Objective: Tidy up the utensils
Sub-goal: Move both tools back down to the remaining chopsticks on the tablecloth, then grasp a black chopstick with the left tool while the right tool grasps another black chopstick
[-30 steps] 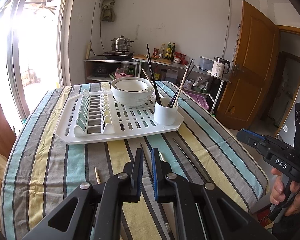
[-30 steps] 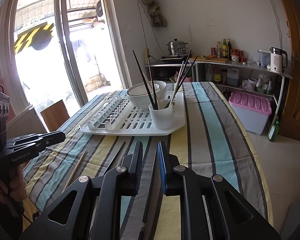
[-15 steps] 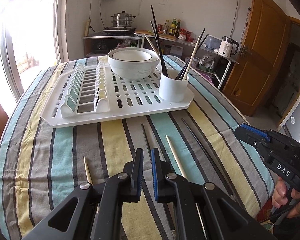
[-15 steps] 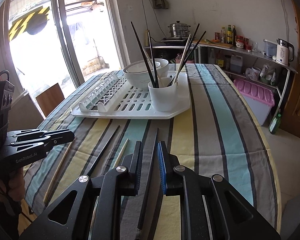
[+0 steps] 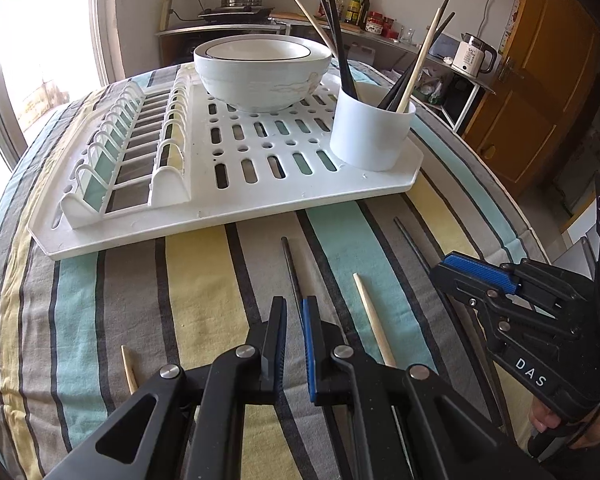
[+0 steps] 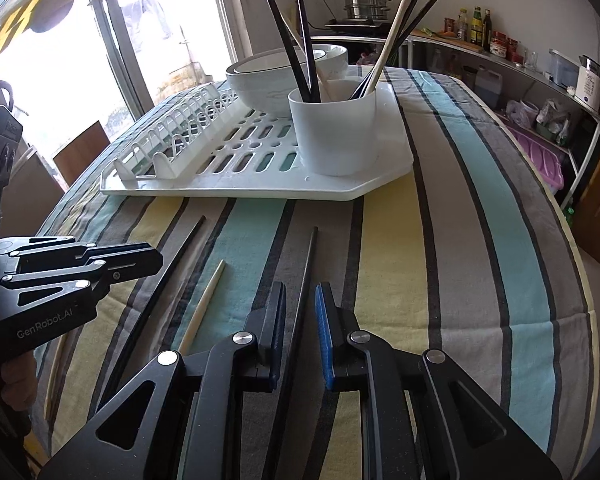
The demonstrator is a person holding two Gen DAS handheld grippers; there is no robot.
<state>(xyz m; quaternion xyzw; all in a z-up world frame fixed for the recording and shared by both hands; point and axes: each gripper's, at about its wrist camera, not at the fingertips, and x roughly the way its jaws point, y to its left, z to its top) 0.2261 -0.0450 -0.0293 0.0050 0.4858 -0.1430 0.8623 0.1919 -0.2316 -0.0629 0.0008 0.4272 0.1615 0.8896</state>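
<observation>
Several chopsticks lie loose on the striped tablecloth. My left gripper [image 5: 294, 310] is slightly open and empty, low over a black chopstick [image 5: 290, 266], with a pale wooden chopstick [image 5: 370, 316] to its right. My right gripper [image 6: 300, 300] is slightly open and empty, straddling a black chopstick [image 6: 308, 264] without holding it. A wooden chopstick [image 6: 204, 304] and another black chopstick [image 6: 168, 276] lie to its left. A white utensil cup [image 5: 372, 128] holds several chopsticks on the white drying rack [image 5: 260, 184]. The cup also shows in the right wrist view [image 6: 334, 128].
A white bowl [image 5: 262, 72] sits on the rack behind the cup. Plate slots [image 5: 128, 152] fill the rack's left side. Another wooden chopstick [image 5: 129, 370] lies at the left. The table's right edge [image 6: 580, 264] drops to the floor. Shelves with kitchenware stand behind.
Both grippers have moved forward and down towards the table. The rack and cup now look nearer, and the loose chopsticks sit right at the fingertips. The right jaws have opened slightly.
</observation>
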